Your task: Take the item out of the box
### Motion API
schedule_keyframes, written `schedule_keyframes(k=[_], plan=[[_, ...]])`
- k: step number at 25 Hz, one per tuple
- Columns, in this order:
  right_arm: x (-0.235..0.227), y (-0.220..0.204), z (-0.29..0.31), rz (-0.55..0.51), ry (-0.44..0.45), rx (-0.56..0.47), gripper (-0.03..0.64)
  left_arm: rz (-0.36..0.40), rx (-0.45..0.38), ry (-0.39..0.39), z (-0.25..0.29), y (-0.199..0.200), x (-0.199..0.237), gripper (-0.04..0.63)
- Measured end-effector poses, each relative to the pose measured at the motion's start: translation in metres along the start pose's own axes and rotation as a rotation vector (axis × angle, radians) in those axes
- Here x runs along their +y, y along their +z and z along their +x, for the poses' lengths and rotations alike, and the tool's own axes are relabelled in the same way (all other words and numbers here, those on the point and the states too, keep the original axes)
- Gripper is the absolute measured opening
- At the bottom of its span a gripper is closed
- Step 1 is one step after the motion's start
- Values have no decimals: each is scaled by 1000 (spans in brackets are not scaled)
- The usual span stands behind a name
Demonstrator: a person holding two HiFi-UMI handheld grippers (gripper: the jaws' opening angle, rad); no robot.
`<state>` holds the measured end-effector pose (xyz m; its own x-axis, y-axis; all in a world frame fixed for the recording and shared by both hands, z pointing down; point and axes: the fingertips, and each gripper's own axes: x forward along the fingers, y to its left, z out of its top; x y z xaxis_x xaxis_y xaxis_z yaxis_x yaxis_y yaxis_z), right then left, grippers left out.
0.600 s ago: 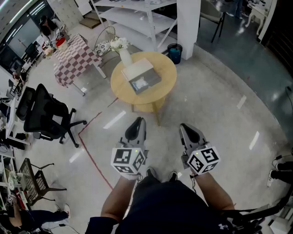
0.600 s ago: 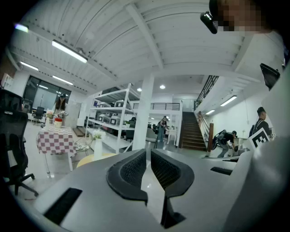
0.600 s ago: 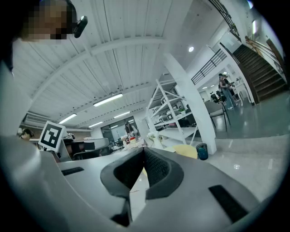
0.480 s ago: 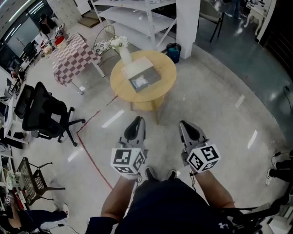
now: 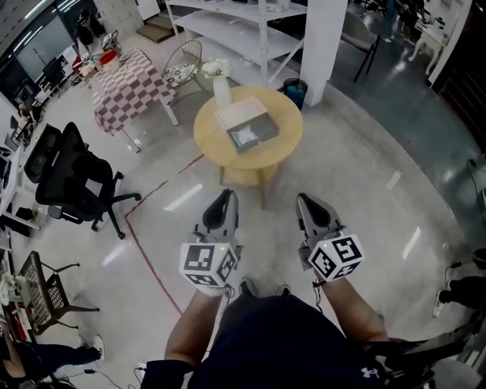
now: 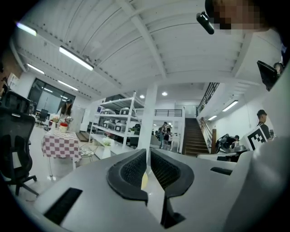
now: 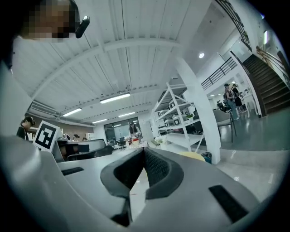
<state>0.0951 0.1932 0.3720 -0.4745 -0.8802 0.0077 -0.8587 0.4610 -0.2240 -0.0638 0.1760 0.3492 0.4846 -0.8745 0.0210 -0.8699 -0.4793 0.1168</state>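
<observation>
A round yellow wooden table (image 5: 219,146) is seen on the polished grey floor (image 5: 364,175), ahead of both grippers. A flat white-and-grey box (image 5: 247,124) is laid near the middle of the table. A white vase with pale flowers (image 5: 221,90) is stood just beside it, at the table's far left edge. A small pale item (image 5: 246,137) is shown in the grey half of the box; what it is cannot be made out at this size.

The left gripper (image 5: 225,200) and the right gripper (image 5: 307,202) are held side by side on the near side of the table, well apart from it and from the box. In the left gripper view the jaws of the left gripper (image 6: 148,152) are seen pressed together with only a hairline slit between the ribbed pads, and nothing is pinched. In the right gripper view the jaws of the right gripper (image 7: 143,151) are likewise closed on each other and nothing is held.

To the left of the table a black swivel office chair (image 5: 72,178) is placed. Beyond the table's left side a second table is covered by a red-and-white chequered cloth (image 5: 125,87). Behind the table white metal shelving (image 5: 243,23) and a white square pillar (image 5: 328,42) are seen, with a dark blue round bin (image 5: 295,91) at the pillar's foot.
</observation>
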Motion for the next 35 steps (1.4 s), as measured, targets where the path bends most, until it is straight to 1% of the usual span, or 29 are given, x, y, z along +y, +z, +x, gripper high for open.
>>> schedule_keyframes(k=[5,11,16,20,25,28,35], plan=[[18,1,20,-36,1,-14,12,-10,-9,-23,-1,2,23,43],[37,-6,45,-45,-49,-18,12,-38,-14,-65,0,0,60,43],[51,-16,60,-40,-82,0,12,-59,-8,-83,0,-2,87,43],[56,-20,71,-49,-93,14,11,-48,-4,-88,5,-3,98,43],[44,-19,96,-41,-103,-1,11,-50,5,-97,25,-4,109,43],[31,-20,114,-29,-94,-4,12,-30,5,-92,39,-2,114,43],[-8,0,163,-36,-59,-29,12,7,-15,-40,90,12,137,43]])
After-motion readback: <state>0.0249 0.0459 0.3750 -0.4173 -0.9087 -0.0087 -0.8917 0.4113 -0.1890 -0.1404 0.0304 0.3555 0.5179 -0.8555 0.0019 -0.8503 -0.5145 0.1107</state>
